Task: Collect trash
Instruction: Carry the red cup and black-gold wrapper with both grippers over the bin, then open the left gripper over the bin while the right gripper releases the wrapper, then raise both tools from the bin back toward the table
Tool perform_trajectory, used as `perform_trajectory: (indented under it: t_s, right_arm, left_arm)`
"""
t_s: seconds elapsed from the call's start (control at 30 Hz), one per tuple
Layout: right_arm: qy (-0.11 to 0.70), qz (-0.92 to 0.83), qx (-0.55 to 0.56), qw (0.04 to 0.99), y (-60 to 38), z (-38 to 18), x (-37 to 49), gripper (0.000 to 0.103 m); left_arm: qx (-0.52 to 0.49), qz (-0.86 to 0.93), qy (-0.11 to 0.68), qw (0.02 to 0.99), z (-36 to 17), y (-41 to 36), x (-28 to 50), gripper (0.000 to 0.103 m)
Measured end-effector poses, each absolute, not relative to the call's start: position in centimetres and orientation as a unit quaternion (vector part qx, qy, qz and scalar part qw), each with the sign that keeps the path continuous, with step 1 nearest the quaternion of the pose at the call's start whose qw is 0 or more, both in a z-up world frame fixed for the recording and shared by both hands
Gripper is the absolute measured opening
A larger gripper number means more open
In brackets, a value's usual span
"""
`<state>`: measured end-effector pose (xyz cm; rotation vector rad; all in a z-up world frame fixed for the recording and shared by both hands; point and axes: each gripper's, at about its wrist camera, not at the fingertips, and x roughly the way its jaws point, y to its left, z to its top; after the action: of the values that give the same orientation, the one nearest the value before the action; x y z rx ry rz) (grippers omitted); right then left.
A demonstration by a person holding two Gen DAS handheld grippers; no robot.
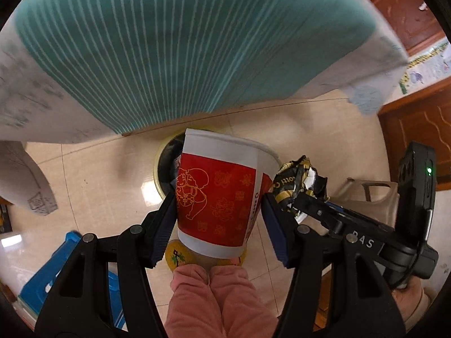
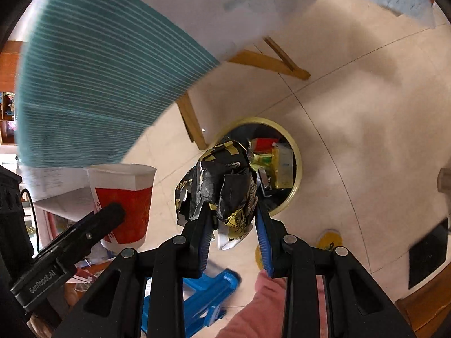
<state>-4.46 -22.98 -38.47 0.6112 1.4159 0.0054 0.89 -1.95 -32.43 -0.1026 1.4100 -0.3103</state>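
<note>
Gripping a red-and-white paper cup (image 1: 217, 197), your left gripper (image 1: 218, 219) pinches its sides, while your right gripper (image 2: 232, 219) clamps a crumpled black-and-gold foil wrapper (image 2: 222, 186). Both hang above the yellow-rimmed round trash bin (image 2: 296, 152) on the beige tiled floor (image 2: 366, 112).

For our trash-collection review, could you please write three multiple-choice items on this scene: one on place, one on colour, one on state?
1. Where is the trash bin?
A. on the tiled floor below the grippers
B. on the table
C. on a chair

2. The paper cup has a band of which colour?
A. blue
B. red
C. green

3. The right gripper is:
A. open and empty
B. out of view
C. shut on a crumpled black-and-gold wrapper

Answers: 1 A, its yellow rim sits on the tiles; 2 B, red with gold drawings; 3 C, both pads press the wrapper.
</note>
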Motion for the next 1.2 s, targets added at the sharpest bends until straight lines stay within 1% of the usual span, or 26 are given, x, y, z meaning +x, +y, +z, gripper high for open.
perform_trajectory:
  t_s: [0.3, 0.43, 0.57, 0.63, 0.67, 0.7, 0.73, 0.83, 0.93, 1.07, 1.2]
  right_arm:
    - [0.664, 0.005, 0.263, 0.7, -21.6, -44.3, -2.6, 0.03]
    - [0.669, 0.014, 0.261, 0.696, -20.8, -45.9, -1.6, 0.033]
    - [0.673, 0.02, 0.267, 0.689, -20.5, -47.4, -0.6, 0.041]
    - [0.677, 0.022, 0.269, 0.684, -20.4, -48.3, -0.3, 0.045]
    - [0.68, 0.021, 0.268, 0.682, -20.3, -48.7, 0.0, 0.047]
    - [0.681, 0.02, 0.268, 0.681, -20.3, -48.9, 0.2, 0.047]
    - [0.681, 0.022, 0.269, 0.681, -20.2, -48.9, 0.3, 0.048]
    - [0.678, 0.025, 0.271, 0.683, -20.1, -48.8, 0.4, 0.055]
    - [0.667, 0.024, 0.272, 0.693, -20.4, -48.4, 0.2, 0.057]
    - [0.658, 0.021, 0.269, 0.702, -20.7, -47.6, -0.1, 0.061]
    - [0.65, 0.023, 0.273, 0.709, -21.1, -46.4, -0.5, 0.062]
  left_arm:
    - [-0.061, -0.11, 0.657, 0.744, -39.9, -1.9, 1.5, 0.058]
    - [-0.061, -0.101, 0.66, 0.742, -41.9, -2.1, 1.8, 0.06]
    - [-0.061, -0.093, 0.665, 0.739, -43.5, -1.8, 2.2, 0.061]
    - [-0.06, -0.089, 0.662, 0.741, -44.2, -1.7, 2.3, 0.07]
    - [-0.058, -0.087, 0.663, 0.741, -44.6, -1.7, 2.4, 0.079]
    - [-0.057, -0.086, 0.663, 0.742, -44.9, -1.6, 2.6, 0.082]
    - [-0.057, -0.086, 0.662, 0.742, -45.0, -1.5, 2.7, 0.082]
    - [-0.052, -0.079, 0.664, 0.741, -45.6, -1.4, 3.2, 0.082]
    - [-0.048, -0.074, 0.664, 0.743, -45.8, -1.3, 3.3, 0.082]
    - [-0.049, -0.068, 0.66, 0.747, -45.0, -1.5, 3.4, 0.082]
    - [-0.047, -0.062, 0.654, 0.752, -43.4, -1.2, 3.2, 0.082]
